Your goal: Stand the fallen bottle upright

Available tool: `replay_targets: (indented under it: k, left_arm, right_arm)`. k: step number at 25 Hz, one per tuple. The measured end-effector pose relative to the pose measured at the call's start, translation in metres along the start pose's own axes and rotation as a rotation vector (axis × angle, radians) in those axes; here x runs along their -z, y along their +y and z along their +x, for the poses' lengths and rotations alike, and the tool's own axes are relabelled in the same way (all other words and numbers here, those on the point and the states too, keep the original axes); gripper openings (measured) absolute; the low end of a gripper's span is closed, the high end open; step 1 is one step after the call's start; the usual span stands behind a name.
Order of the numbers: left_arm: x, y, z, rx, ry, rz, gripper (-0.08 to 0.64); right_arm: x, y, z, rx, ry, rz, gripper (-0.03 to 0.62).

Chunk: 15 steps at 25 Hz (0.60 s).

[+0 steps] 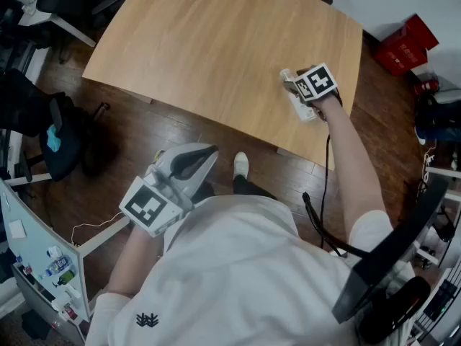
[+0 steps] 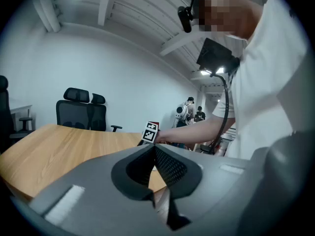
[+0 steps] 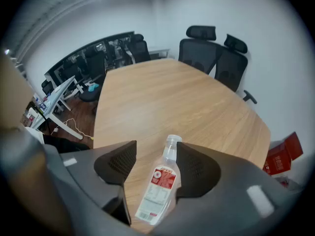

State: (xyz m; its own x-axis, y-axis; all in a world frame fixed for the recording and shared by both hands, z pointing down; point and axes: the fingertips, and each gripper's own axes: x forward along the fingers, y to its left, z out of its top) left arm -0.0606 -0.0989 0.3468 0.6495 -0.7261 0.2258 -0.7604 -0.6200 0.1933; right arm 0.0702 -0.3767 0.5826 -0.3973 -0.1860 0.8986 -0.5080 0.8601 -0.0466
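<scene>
The clear plastic bottle with a red-and-white label (image 3: pixel 158 188) lies on its side on the light wooden table (image 1: pixel 216 42), near the table's right near edge. Its pale cap points toward the far side. The label has a red upper part with a round white mark and a white lower part with fine print, and none of it is legible. The bottle's wall is see-through, and I cannot tell whether any liquid is inside.

The right gripper (image 3: pixel 156 154) points steeply down over the bottle, which lies between its two dark jaws. The jaws stand at a middling width. Bare wood shows between the left pad and the bottle, while the bottle's right side runs just along the right jaw, so it is not clamped. The cube with black-and-white square markers (image 1: pixel 317 83) sits on top of this gripper.

The left gripper (image 2: pixel 152 149) is held low at the near left, off the table and over the dark wooden floor (image 1: pixel 180 128). Its jaws are closed together at the tips with nothing between them.

The person's white shirt (image 1: pixel 238 265) carries a small black emblem (image 1: pixel 147 320) with no readable lettering. A red box (image 1: pixel 407 45) stands on the floor beyond the table's far right corner, and its contents are not visible. Two black office chairs (image 3: pixel 216 53) stand at the table's far side.
</scene>
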Motion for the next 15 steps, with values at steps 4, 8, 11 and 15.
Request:
replay_targets:
  k: [4,8,11,15]
  left_arm:
    - [0.004,0.019,0.008,-0.021,0.036,-0.032,0.000]
    - [0.010,0.043,0.009,-0.043,0.060,-0.034,0.000]
    - [0.011,0.064,0.004,-0.053,0.072,-0.042,0.000]
    - [0.003,0.087,0.010,-0.021,0.061,-0.028,0.000]
  right_arm:
    - [0.021,-0.031,0.052,-0.015,0.215,0.026,0.298]
    - [0.039,-0.045,0.085,0.021,0.344,0.048,0.295]
    - [0.047,-0.041,0.094,0.032,0.378,0.049,0.251]
    - [0.012,-0.039,0.074,0.066,0.214,0.018,0.209]
